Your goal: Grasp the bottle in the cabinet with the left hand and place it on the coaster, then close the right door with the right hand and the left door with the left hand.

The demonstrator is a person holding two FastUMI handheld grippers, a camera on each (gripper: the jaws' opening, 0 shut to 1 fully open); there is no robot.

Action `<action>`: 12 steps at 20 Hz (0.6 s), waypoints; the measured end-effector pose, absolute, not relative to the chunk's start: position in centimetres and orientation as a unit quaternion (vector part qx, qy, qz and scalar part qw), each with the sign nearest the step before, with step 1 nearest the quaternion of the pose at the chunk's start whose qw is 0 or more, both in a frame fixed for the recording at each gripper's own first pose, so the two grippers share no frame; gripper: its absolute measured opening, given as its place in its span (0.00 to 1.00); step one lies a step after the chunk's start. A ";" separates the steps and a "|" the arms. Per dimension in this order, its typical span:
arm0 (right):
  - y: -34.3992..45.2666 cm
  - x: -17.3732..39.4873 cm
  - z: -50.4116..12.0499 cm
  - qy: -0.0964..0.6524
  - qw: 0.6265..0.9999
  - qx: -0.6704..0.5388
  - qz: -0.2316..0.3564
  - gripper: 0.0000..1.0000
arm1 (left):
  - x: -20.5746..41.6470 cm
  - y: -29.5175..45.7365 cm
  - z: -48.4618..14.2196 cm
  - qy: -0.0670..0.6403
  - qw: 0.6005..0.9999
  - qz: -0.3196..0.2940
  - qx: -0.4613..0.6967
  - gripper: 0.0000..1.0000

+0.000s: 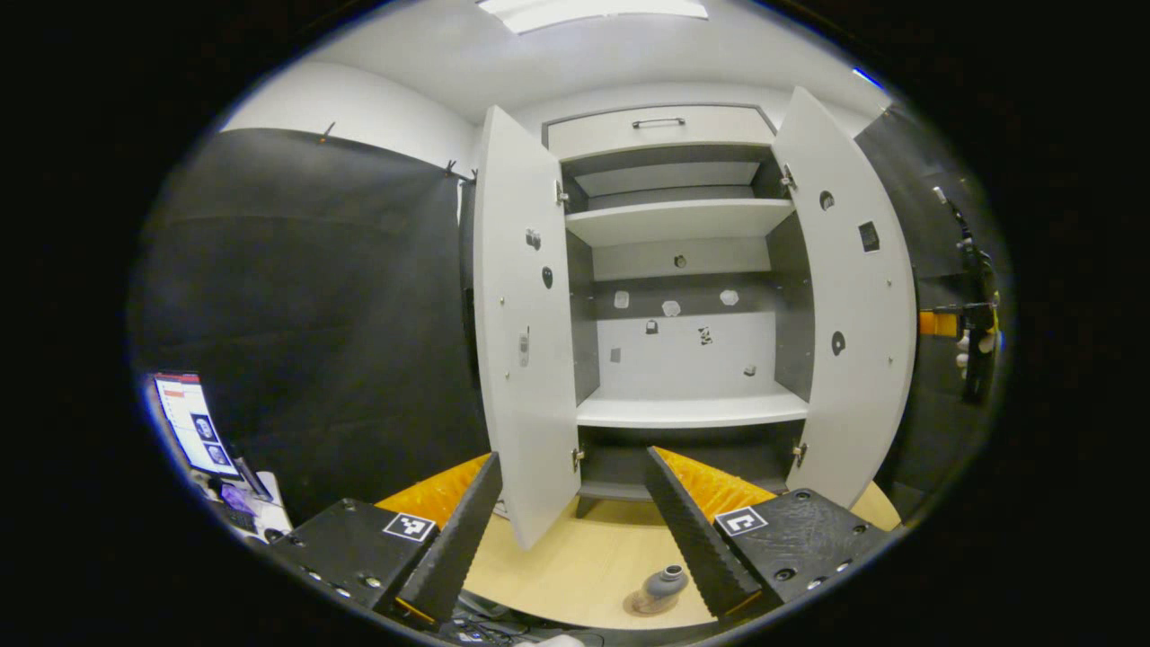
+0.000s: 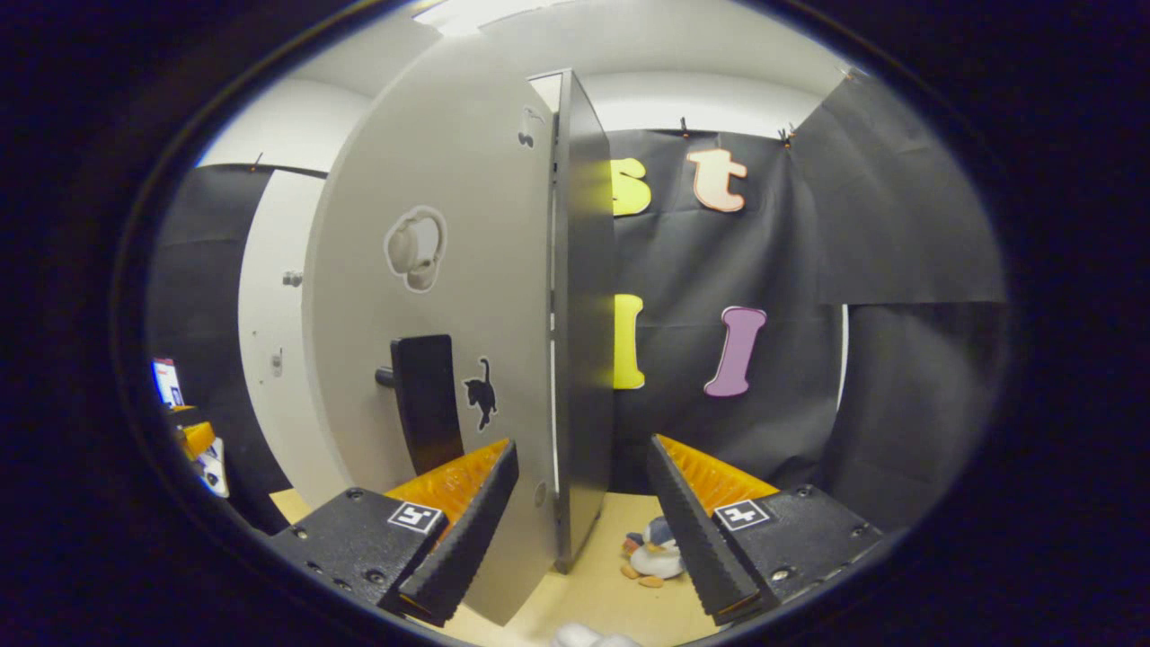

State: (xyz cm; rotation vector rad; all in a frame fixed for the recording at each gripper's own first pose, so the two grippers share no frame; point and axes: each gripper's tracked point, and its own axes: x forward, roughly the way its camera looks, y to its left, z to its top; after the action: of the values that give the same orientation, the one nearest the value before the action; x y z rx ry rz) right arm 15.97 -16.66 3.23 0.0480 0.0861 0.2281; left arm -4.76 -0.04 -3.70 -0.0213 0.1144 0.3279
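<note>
Bottle [image 1: 663, 586] is seen on coaster [image 1: 642, 607]; both doors [image 1: 526, 323] stand open; left gripper [image 1: 575, 530] and right gripper [image 2: 579, 530] are spread.

No readable words, brands or numbers are showing anywhere. Square coded tags are sitting on the left gripper [image 1: 575, 539] and the right gripper [image 2: 584, 530], carrying patterns, not text. Stickers on the right door [image 2: 449, 359] are showing pictures only.
</note>
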 end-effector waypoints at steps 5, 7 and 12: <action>-16.5 15.4 3.0 0.058 0.995 0.037 0.067 0.95 | -4.6 2.1 -4.3 0.062 0.988 0.138 -0.004 0.98; -15.9 15.2 3.1 0.059 0.996 0.034 0.053 0.95 | -4.7 2.9 -4.4 0.065 0.989 0.130 0.008 0.98; -12.6 14.9 3.1 0.062 0.996 0.034 0.049 0.95 | -4.9 4.7 -4.9 0.072 0.990 0.116 0.026 0.97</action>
State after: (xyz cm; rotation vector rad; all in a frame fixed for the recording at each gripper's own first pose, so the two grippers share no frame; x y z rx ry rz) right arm 14.90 -12.64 3.06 0.0686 0.1237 0.0990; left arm -4.94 4.69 -4.87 0.0519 0.1443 0.2320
